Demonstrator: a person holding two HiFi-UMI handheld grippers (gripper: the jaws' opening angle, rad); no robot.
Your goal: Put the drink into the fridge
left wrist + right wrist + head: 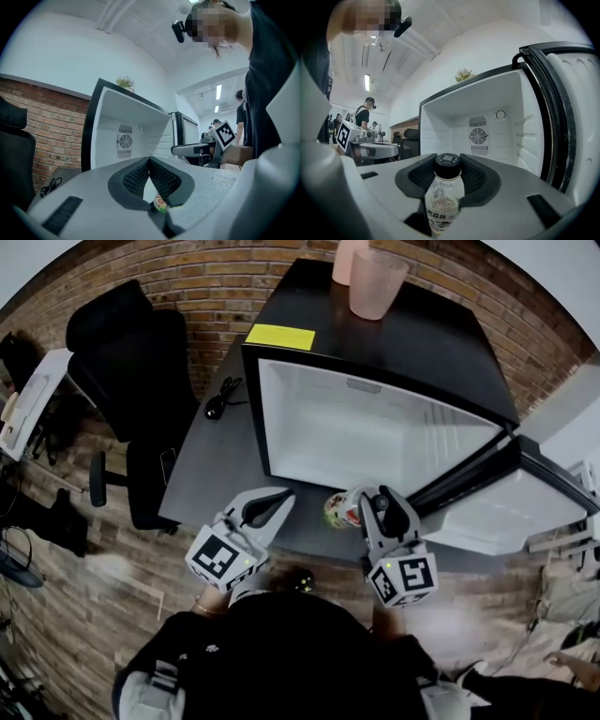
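— What is nearest to the person now?
— The two claws, low in front of the body. The right claw (364, 506), at about 1 o'clock, is clamped on a drink bottle (338, 510). Its dark pads press the bottle from both sides, just under the black cap (448, 160). The left claw (270, 506), at 11 o'clock, holds nothing: its jaws are pressed together, pad against pad.

— And where is the bottle against the fridge?
— At 12 o'clock, just before the open front of the fridge (265, 418), over the edge of the dark table (211, 474). It is outside the white box, not yet in it.

— How does the fridge stand?
— The door (506, 507) is swung wide, toward 2 o'clock. The inside is white, and in the right gripper view a round fan grille (478, 136) shows on the back wall.

— And farther away?
— On the table at 11 o'clock lies a black cable (221, 397), beside the fridge wall. On top of the fridge there is a yellow note (279, 336) near the front corner. At the far end, at 12 o'clock, two pink cups (377, 284) stand close together. At 10 o'clock a black office chair (131, 352) stands before the brick wall (225, 287).
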